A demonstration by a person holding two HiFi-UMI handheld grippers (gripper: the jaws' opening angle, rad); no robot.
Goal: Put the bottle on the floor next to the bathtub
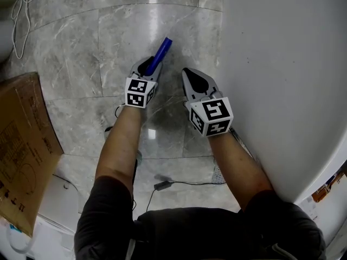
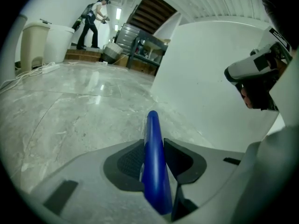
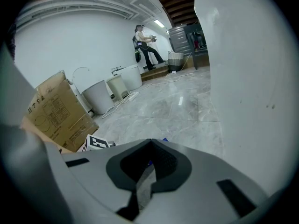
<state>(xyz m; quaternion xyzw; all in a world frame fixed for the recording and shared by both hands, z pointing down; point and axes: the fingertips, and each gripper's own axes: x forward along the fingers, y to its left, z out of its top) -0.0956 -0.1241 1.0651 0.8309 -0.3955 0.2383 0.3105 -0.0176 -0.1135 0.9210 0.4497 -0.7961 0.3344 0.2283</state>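
A slim blue bottle (image 1: 161,52) sticks forward out of my left gripper (image 1: 147,66), which hangs over the grey marble floor (image 1: 108,37). In the left gripper view the bottle (image 2: 154,162) lies lengthwise between the pads, and the left gripper (image 2: 154,141) is shut on it. My right gripper (image 1: 188,72) hovers just to the right, close to the white bathtub (image 1: 282,64), its jaws shut with nothing in them. The right gripper view shows the same shut tips (image 3: 150,141) and the tub wall (image 3: 243,78) at the right. The tub (image 2: 205,78) also rises ahead in the left gripper view.
A cardboard box (image 1: 24,145) leans at the left. White cables (image 1: 21,15) lie at the upper left and a black cable (image 1: 173,183) runs near my feet. White bins (image 3: 100,96) stand by the far wall. A person (image 3: 142,43) stands far off.
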